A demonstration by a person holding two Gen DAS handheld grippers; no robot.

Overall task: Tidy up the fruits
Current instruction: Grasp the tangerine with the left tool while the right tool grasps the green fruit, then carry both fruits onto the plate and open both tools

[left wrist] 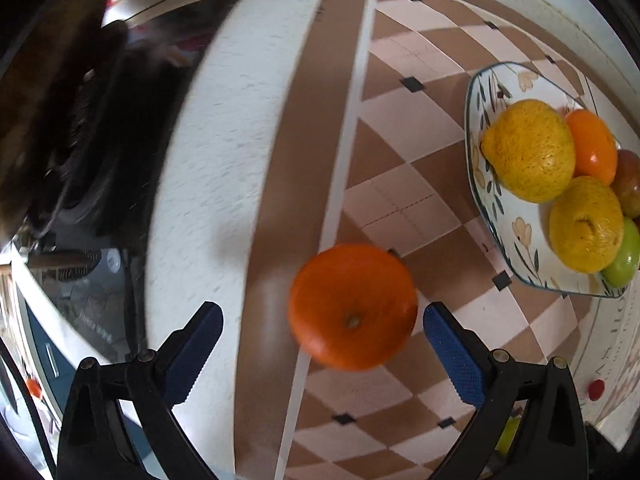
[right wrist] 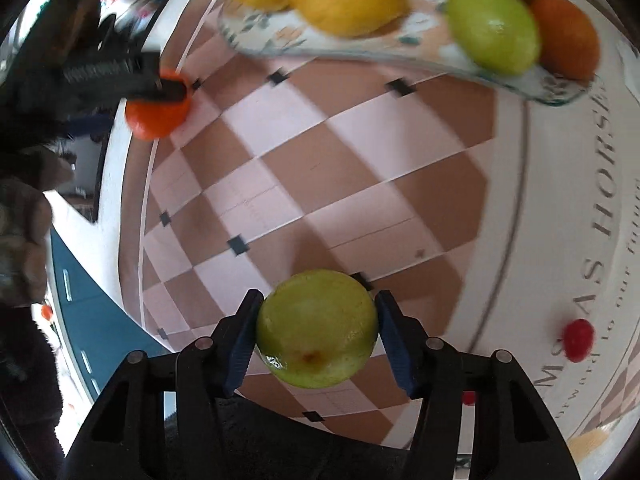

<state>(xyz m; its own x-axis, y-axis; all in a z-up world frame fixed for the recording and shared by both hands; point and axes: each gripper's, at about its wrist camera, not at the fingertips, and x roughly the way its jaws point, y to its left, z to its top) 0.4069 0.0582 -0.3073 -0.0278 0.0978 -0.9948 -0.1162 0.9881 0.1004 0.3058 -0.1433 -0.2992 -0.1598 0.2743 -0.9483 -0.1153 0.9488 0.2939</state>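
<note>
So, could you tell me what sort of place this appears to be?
Probably a home dining or kitchen table: a checked printed tablecloth, a flowered plate heaped with fruit, and what looks like a cabinet beyond the table's edge.

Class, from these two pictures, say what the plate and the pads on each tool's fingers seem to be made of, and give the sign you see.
Plate: probably glazed ceramic, glossy white with painted flowers and a dark rim line. Pads: likely blue rubber or textured plastic, showing a fine grid pattern; which one cannot be told.
</note>
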